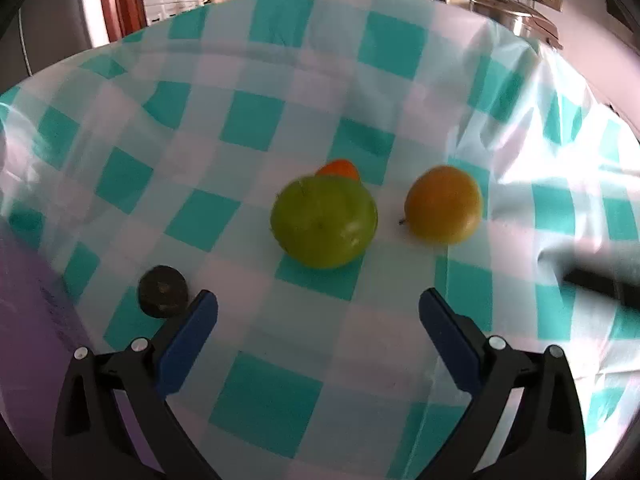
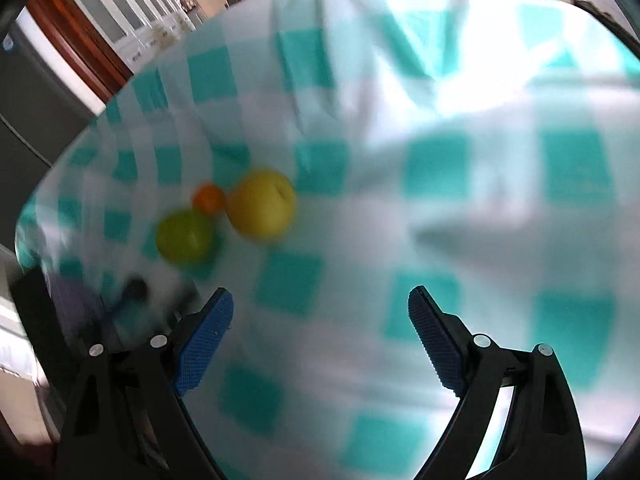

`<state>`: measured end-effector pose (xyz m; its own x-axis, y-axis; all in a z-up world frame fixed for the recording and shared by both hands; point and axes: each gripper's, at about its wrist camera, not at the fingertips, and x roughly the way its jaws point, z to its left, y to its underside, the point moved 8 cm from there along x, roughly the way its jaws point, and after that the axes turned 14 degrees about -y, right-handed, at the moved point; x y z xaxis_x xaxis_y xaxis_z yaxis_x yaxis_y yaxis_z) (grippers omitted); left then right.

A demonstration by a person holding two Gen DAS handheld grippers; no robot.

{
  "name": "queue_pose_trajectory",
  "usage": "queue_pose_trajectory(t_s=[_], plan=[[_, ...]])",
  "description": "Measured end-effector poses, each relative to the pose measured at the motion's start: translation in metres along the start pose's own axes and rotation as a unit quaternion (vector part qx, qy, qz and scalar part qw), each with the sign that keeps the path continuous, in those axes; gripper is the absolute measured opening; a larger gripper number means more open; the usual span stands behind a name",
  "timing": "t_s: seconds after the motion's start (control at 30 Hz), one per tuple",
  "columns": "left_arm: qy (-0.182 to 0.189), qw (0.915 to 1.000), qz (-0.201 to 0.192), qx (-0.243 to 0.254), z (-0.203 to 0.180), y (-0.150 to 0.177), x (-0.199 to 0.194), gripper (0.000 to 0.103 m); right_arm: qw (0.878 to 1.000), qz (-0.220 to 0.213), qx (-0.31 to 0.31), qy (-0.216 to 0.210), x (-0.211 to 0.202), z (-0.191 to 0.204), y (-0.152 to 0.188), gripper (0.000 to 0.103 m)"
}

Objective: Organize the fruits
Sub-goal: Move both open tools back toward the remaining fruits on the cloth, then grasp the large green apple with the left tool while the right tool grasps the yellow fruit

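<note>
A green apple (image 1: 324, 222) lies on the teal-checked tablecloth (image 1: 248, 124), with a small orange fruit (image 1: 339, 169) just behind it and a yellow-orange fruit (image 1: 443, 205) to its right. A small dark round fruit (image 1: 163, 291) lies beside my left fingertip. My left gripper (image 1: 318, 306) is open and empty, just short of the apple. In the blurred right wrist view the green apple (image 2: 185, 236), orange fruit (image 2: 209, 198), yellow fruit (image 2: 262, 208) and dark fruit (image 2: 135, 289) lie to the left. My right gripper (image 2: 320, 304) is open and empty.
A dark blurred shape (image 1: 600, 276), probably the other gripper, enters from the right edge of the left wrist view. A metal pot (image 1: 508, 14) stands beyond the table's far right corner. The tablecloth (image 2: 460, 128) is wrinkled and drapes over the table edges.
</note>
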<state>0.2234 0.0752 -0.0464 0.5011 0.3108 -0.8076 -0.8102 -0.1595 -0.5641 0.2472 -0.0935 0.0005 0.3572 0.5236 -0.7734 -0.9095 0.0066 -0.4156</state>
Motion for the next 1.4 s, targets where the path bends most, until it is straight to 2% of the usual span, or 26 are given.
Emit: queue_pose_trajectory(t_s=[0.1,0.17,0.3,0.37,0.43,0.5,0.53,0.57,0.67,0.83,0.93,1.07,1.17,1.23,1.27,1.3,1.37,1.4], plan=[[0.005,0.9996,-0.015,0.023,-0.003,0.006,0.002,0.101,1.000,0.015,-0.019,-0.001,0.035,0.012,-0.026,0.087],[0.006,0.9992,-0.021,0.033,-0.003,0.007,0.003,0.101,0.998,0.037,-0.041,0.015,0.059,0.016,-0.035,0.087],[0.009,0.9994,-0.023,0.025,0.001,0.005,0.009,0.101,0.992,0.087,-0.079,0.044,0.102,0.021,-0.041,0.085],[0.012,0.9996,-0.020,0.018,0.002,0.005,0.012,0.101,0.987,0.105,-0.105,0.068,0.116,0.023,-0.041,0.080],[0.018,0.9997,-0.010,0.010,0.001,0.006,0.016,0.101,0.984,0.118,-0.111,0.072,0.125,0.023,-0.041,0.081],[0.017,0.9998,-0.005,0.003,0.001,0.006,0.018,0.101,0.983,0.114,-0.123,0.073,0.129,0.025,-0.044,0.078],[0.014,0.9999,-0.006,0.000,0.001,0.005,0.018,0.101,0.983,0.111,-0.127,0.073,0.130,0.026,-0.045,0.074],[0.010,0.9999,-0.008,-0.004,0.002,0.003,0.019,0.101,0.983,0.108,-0.132,0.068,0.131,0.029,-0.047,0.065],[0.004,0.9998,-0.004,-0.018,0.003,-0.004,0.025,0.101,0.981,0.108,-0.146,0.065,0.129,0.033,-0.048,0.064],[0.001,0.9989,0.010,-0.046,-0.002,-0.016,0.040,0.101,0.994,0.037,-0.077,0.065,0.078,0.005,-0.062,0.064],[-0.005,0.9983,0.006,-0.058,-0.008,-0.031,0.049,0.101,0.997,0.020,-0.050,0.063,0.055,-0.009,-0.059,0.060],[-0.017,0.9964,0.022,-0.080,-0.009,-0.046,0.070,0.101,0.996,0.006,-0.060,0.067,0.038,-0.006,-0.052,0.053],[-0.028,0.9970,0.032,-0.064,-0.012,-0.048,0.082,0.101,0.994,0.004,-0.077,0.073,0.037,-0.001,-0.048,0.053],[-0.029,0.9975,0.031,-0.056,-0.013,-0.049,0.082,0.101,0.993,0.004,-0.090,0.074,0.039,-0.004,-0.048,0.057],[-0.028,0.9977,0.031,-0.053,-0.014,-0.049,0.081,0.101,0.993,0.015,-0.091,0.079,0.046,-0.006,-0.047,0.066],[-0.028,0.9978,0.029,-0.052,-0.014,-0.050,0.081,0.100,0.992,0.024,-0.088,0.081,0.050,-0.017,-0.045,0.070],[-0.029,0.9986,0.008,-0.043,-0.015,-0.054,0.075,0.069,0.992,0.036,-0.082,0.084,0.063,-0.024,-0.037,0.070],[-0.024,0.9989,0.008,-0.040,-0.015,-0.055,0.076,0.069,0.993,0.036,-0.082,0.082,0.069,-0.022,-0.037,0.070]])
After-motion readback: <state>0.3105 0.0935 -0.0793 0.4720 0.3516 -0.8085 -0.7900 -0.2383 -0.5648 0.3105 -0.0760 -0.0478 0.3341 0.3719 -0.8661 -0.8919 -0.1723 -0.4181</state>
